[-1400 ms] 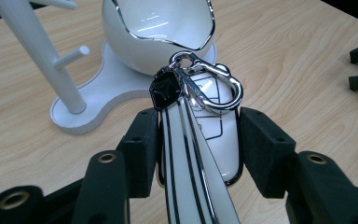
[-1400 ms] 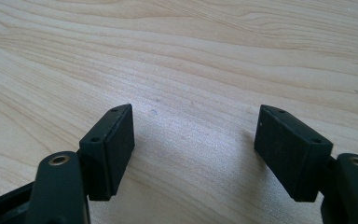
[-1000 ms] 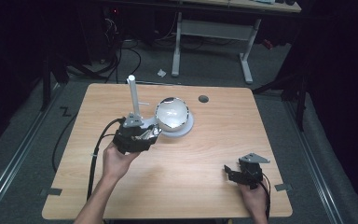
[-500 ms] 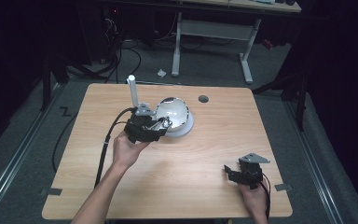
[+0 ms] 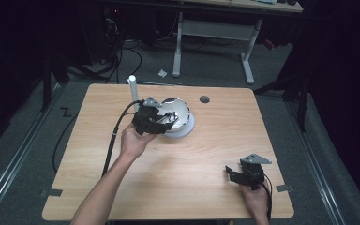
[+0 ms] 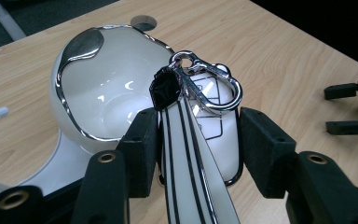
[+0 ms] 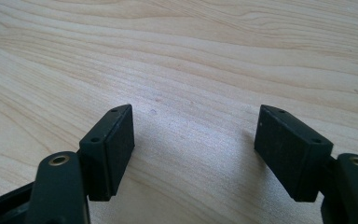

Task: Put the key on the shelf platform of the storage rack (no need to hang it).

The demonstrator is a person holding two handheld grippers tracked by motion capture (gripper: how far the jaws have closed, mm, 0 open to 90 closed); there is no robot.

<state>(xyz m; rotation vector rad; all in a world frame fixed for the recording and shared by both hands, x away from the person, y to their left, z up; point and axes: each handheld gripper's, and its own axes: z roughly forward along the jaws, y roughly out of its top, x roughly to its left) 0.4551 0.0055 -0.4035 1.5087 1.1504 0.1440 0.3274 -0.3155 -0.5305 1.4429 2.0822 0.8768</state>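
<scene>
Right gripper (image 5: pixel 236 174) near table (image 5: pixel 272 136) corner, jaws apart.

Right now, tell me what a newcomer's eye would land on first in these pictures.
First, the glossy white bowl with its chrome rim, near the far middle of the table. The left gripper reaches over it, and between its open jaws a white strap ends in a metal clasp. The right gripper rests open at the near right corner, over bare wood.

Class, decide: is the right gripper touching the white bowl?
Apart. The high view shows the right gripper near the table's front corner, bare wood separating it from the white bowl.
</scene>
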